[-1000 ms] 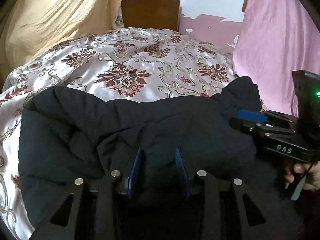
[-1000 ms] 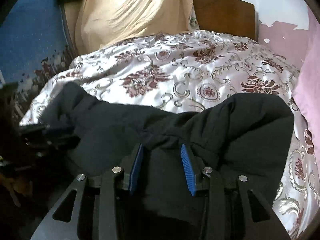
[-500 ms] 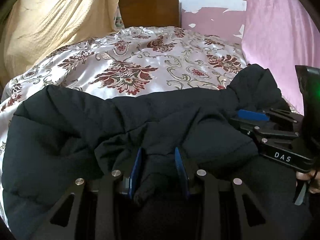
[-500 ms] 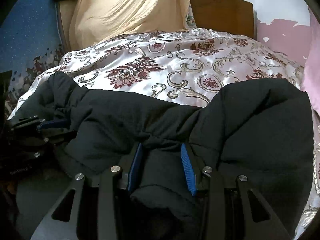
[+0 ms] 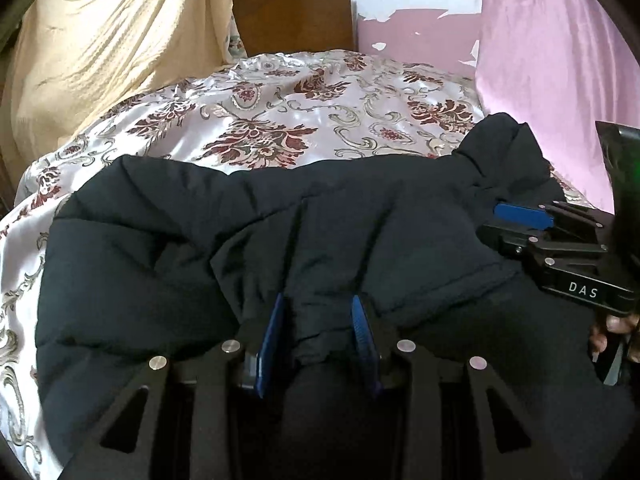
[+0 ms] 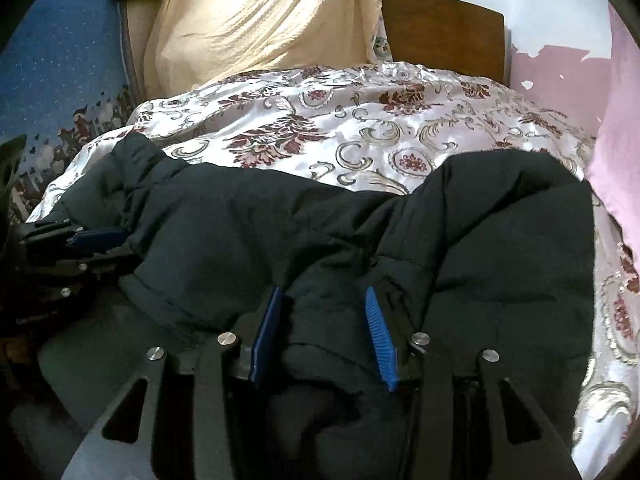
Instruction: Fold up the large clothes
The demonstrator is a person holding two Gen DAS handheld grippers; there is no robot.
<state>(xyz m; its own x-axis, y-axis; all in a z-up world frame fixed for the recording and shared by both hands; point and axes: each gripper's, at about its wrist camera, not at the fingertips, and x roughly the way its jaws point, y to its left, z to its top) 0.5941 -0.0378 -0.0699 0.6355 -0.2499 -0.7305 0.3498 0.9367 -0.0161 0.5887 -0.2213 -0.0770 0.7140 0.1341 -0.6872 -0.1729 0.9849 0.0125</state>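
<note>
At the near edge of the bed (image 5: 280,120): both tongs laying down a black padded jacket (image 5: 180,248).

Left gripper (image 5: 316,332) clamped on the hem; right gripper (image 6: 324,332) just loosening around a fold. Toward 12 o'clock: jacket bunched across the bedspread. Best lowered evenly, released together, then smoothed.

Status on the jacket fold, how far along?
Early. Done: the black puffer jacket lies across the near end of the floral bedspread. In hand: left gripper and right gripper each have a bunched edge between the pads; the right's jaws have just been opening. Left: no neat fold shows yet.
</note>
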